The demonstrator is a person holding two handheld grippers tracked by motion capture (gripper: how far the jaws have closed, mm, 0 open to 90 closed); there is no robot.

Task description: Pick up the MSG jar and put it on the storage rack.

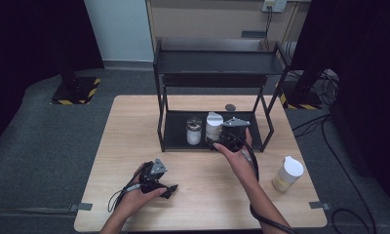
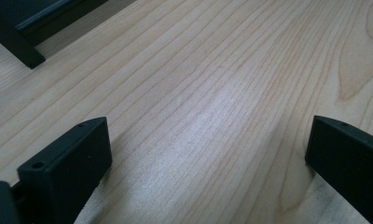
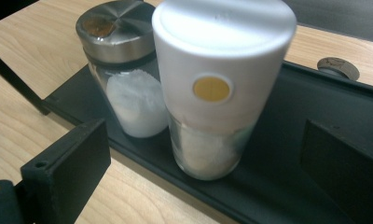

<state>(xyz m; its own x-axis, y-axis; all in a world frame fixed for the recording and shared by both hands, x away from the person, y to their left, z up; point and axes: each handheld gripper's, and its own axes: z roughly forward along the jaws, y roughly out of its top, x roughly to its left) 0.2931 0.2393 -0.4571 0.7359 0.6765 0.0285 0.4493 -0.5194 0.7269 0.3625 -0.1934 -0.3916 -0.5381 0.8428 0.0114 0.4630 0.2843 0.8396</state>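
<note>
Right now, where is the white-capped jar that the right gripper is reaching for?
The white-capped jar stands on the black rack's bottom shelf, just right of the steel-lidded jar, between the open right gripper's jaws.

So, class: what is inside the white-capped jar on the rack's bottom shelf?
Through the white-capped jar's clear lower part, a pale whitish filling shows near the bottom. The white cap covers the upper part, so the fill level there cannot be seen.

Left claw (image 1: 171, 189): black body with a grey three-cornered plate on top; a black cable trails from its rear.
Left claw jaws: two flat black blocks, each with a small round hole near the upper edge.
Right claw (image 1: 217, 142): black, with the same grey plate on top; a thick black cable loops back from it.
Forearms: bare, no sleeves.
</note>
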